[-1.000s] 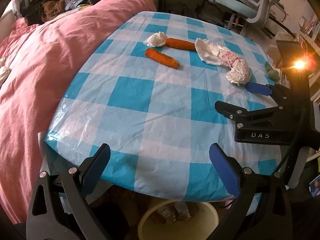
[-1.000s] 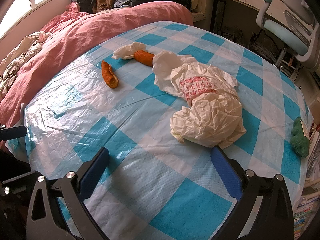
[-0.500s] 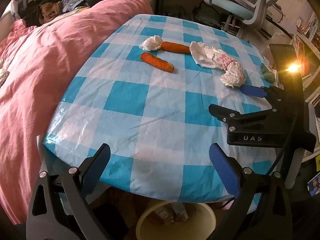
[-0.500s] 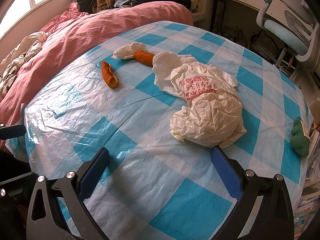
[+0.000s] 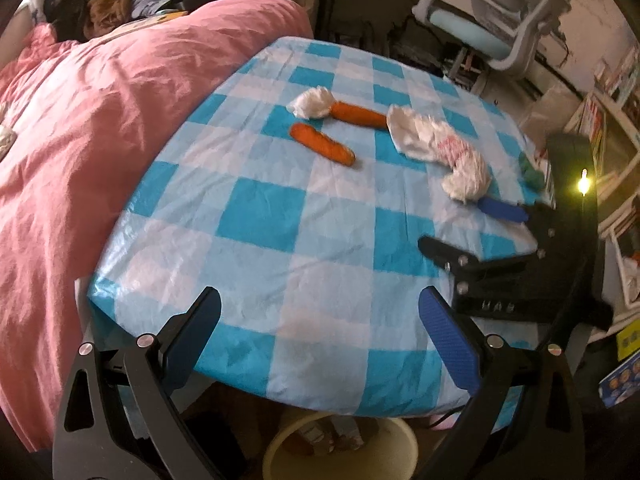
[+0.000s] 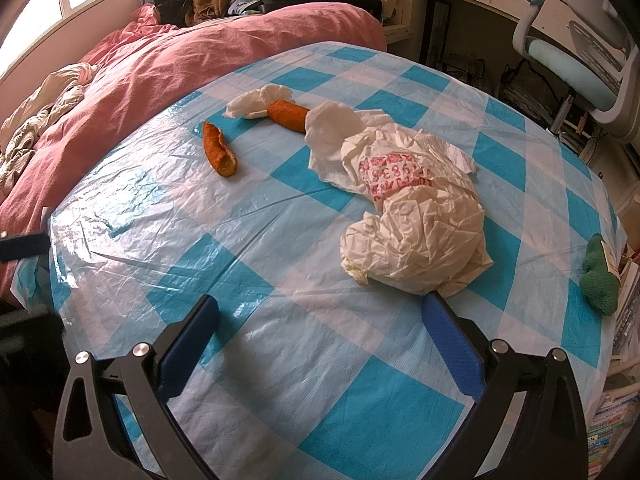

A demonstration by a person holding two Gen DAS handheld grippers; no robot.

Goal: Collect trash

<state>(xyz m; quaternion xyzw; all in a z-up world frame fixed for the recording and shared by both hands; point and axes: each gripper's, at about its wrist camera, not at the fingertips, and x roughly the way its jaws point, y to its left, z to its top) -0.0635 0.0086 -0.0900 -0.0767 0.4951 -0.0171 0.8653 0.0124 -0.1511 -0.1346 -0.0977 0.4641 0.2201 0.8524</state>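
On the blue-and-white checked table (image 5: 260,216) (image 6: 256,272) lie a crumpled white plastic bag with red print (image 6: 412,216) (image 5: 444,152), a small white tissue wad (image 6: 260,102) (image 5: 314,102) and two orange peel rolls (image 6: 218,150) (image 5: 322,145), (image 6: 288,116) (image 5: 360,114). My right gripper (image 6: 320,320) (image 5: 472,224) is open, its right finger just at the bag's near edge. My left gripper (image 5: 320,320) is open over the table's near edge, holding nothing. A cream bin (image 5: 340,452) stands under the table edge.
A pink duvet (image 5: 80,152) (image 6: 160,64) covers the bed to the left. A green knitted thing (image 6: 600,280) (image 5: 534,174) lies at the table's right edge. An office chair (image 5: 500,28) (image 6: 580,60) stands behind, with shelves of books to the right.
The left gripper has drawn back and risen, so the table looks farther and more of the bin shows. The right gripper and the trash have stayed put.
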